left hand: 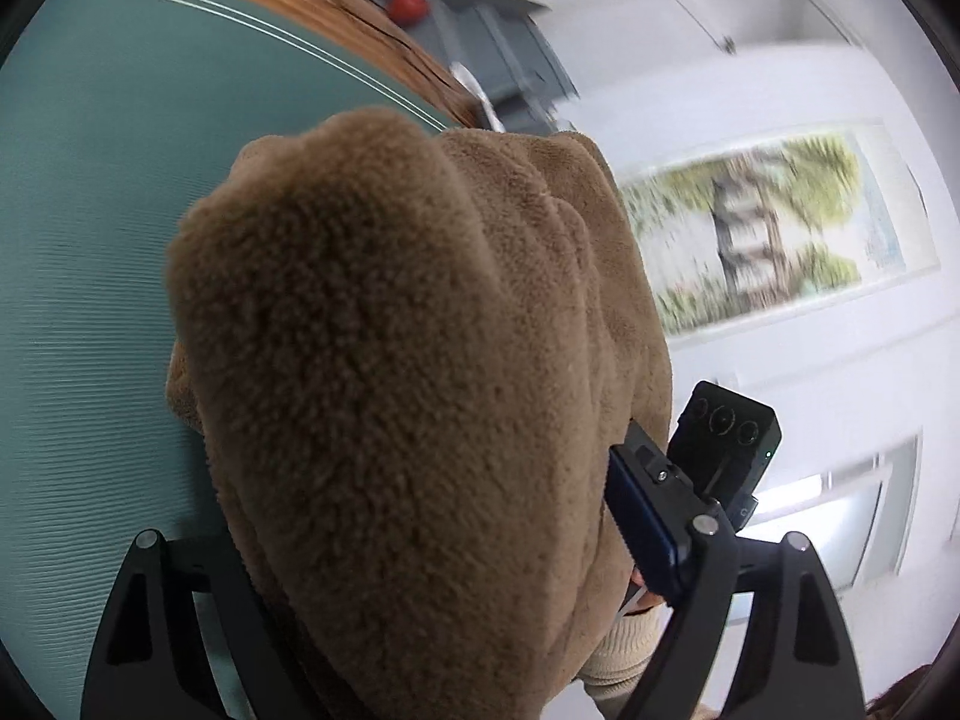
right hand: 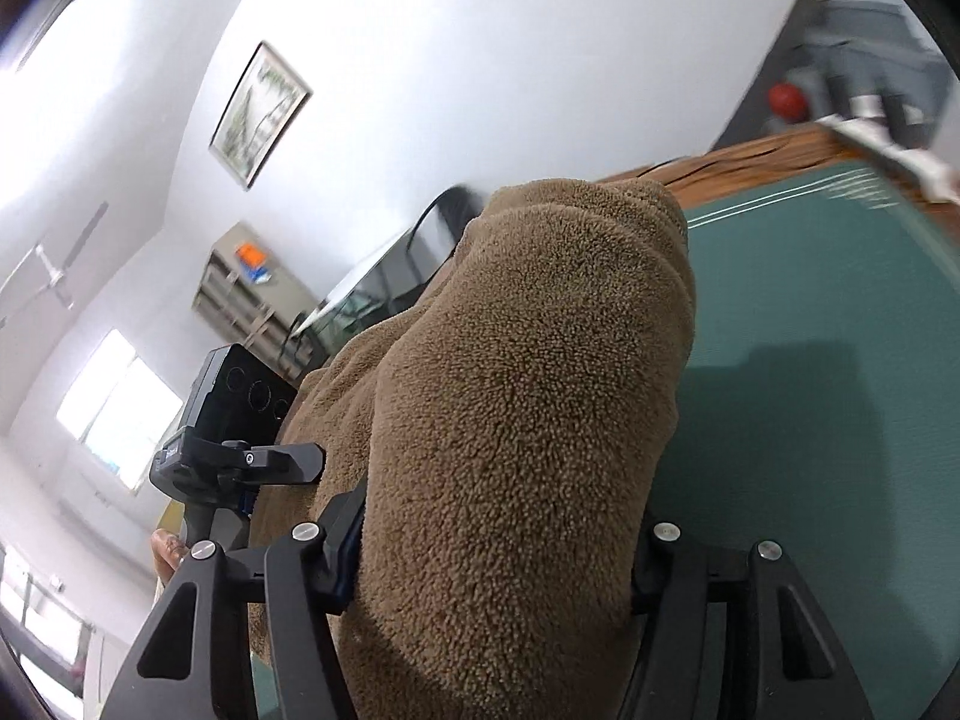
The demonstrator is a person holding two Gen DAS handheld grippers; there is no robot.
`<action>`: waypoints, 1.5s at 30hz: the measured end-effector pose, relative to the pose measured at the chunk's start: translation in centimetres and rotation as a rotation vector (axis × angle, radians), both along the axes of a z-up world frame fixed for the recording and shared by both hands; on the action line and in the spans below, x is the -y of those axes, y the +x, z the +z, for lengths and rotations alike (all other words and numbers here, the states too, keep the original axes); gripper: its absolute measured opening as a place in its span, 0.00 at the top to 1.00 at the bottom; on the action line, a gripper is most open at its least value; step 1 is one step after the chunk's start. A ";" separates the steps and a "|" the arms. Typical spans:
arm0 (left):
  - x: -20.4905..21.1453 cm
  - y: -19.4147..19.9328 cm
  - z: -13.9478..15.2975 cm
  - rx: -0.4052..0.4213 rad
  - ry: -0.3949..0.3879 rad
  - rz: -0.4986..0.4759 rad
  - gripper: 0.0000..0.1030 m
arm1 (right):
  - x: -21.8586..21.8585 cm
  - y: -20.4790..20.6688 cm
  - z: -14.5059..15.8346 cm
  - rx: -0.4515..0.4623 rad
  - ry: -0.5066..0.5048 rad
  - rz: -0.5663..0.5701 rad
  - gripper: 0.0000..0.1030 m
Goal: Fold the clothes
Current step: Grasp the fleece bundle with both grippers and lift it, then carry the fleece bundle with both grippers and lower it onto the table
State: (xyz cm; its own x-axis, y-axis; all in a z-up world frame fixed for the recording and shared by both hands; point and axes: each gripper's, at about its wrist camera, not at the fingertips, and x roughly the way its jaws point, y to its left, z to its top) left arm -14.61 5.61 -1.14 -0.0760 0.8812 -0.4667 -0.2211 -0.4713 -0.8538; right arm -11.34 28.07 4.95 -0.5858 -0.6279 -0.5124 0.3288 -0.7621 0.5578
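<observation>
A brown fleece garment (left hand: 408, 372) fills the middle of the left wrist view, bunched between the fingers of my left gripper (left hand: 432, 588), which is shut on it. The same fleece (right hand: 516, 420) hangs between the fingers of my right gripper (right hand: 492, 570), also shut on it. Both grippers hold the garment lifted above a green mat (left hand: 78, 228), which also shows in the right wrist view (right hand: 828, 390). In each view the other gripper's black camera block (left hand: 726, 432) (right hand: 240, 402) sits close beside the fleece. The fingertips are hidden by the fabric.
The mat lies on a wooden table (right hand: 750, 159). A grey cabinet with a red ball (left hand: 408, 6) stands beyond it. White walls carry a framed picture (right hand: 258, 111). A shelf unit (right hand: 252, 294) and a window (right hand: 114, 402) are at the left.
</observation>
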 end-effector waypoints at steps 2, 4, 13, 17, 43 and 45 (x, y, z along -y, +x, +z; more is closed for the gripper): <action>-4.2 0.2 0.4 -0.006 0.003 -0.052 0.14 | -3.0 2.4 0.5 -0.008 0.002 -0.045 0.39; -8.3 0.5 0.8 -0.012 0.006 -0.100 0.14 | -6.5 4.3 0.8 -0.014 0.003 -0.096 0.39; -22.2 0.8 0.0 -0.006 -0.010 -0.230 0.14 | -21.5 10.5 0.4 -0.001 -0.016 -0.294 0.39; -25.3 0.1 -1.7 -0.009 -0.075 -0.227 0.14 | -26.4 10.3 -1.0 0.033 -0.027 -0.332 0.39; -29.8 12.3 5.0 -0.745 -0.602 -0.077 0.01 | -17.9 17.3 -2.0 -0.259 0.574 -0.332 0.21; -29.9 10.2 3.0 -0.739 -0.639 -0.091 0.01 | -16.8 17.2 -3.0 -0.246 0.631 -0.309 0.21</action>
State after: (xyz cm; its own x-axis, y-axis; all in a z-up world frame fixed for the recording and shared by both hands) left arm -4.37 35.56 1.83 -0.4851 0.4961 -0.7201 -0.6554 -0.7514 -0.0761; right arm 5.85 44.83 1.91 -0.8326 -0.0455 -0.5520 0.1063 -0.9912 -0.0787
